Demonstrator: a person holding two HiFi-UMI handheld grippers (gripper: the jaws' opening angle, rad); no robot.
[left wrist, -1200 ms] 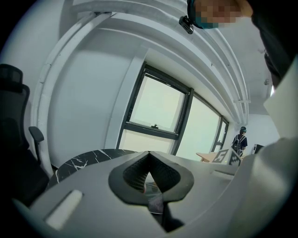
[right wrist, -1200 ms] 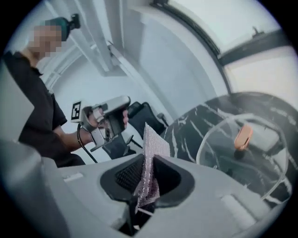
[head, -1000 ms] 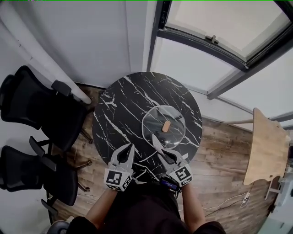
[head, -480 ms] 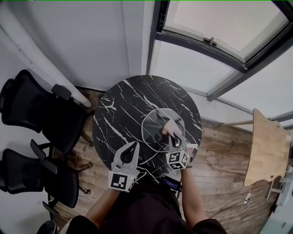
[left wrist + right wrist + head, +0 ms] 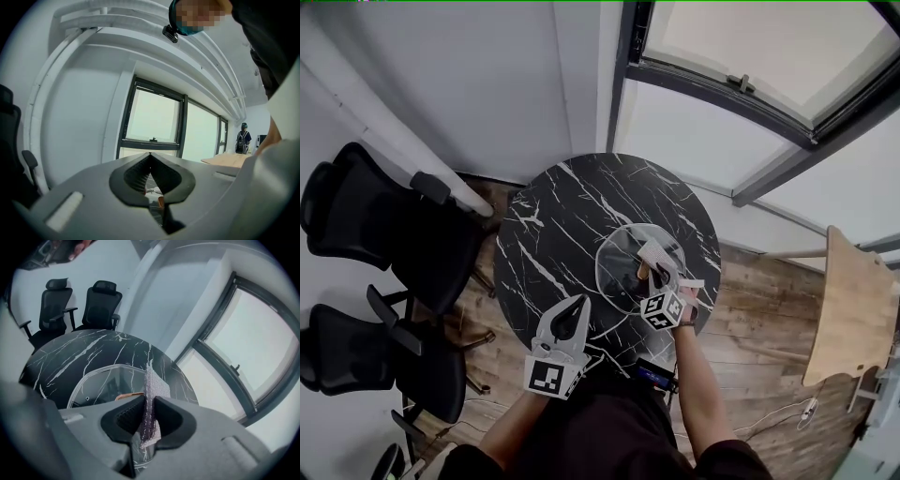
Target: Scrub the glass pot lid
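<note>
Glass pot lid [image 5: 617, 267] beneath right gripper [image 5: 148, 401] clamping scrub cloth [image 5: 153, 387]; left gripper [image 5: 150, 156] clenched empty

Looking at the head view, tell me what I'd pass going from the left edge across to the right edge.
black office chairs → left gripper → glass pot lid → wooden table

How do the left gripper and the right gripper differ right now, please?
The left gripper is shut on nothing; the right gripper is shut on a grey mesh scrubbing cloth. The left gripper hangs at the near edge of the round black marble table, off the round glass pot lid; the right gripper is over that lid. Both have jaws closed.
</note>
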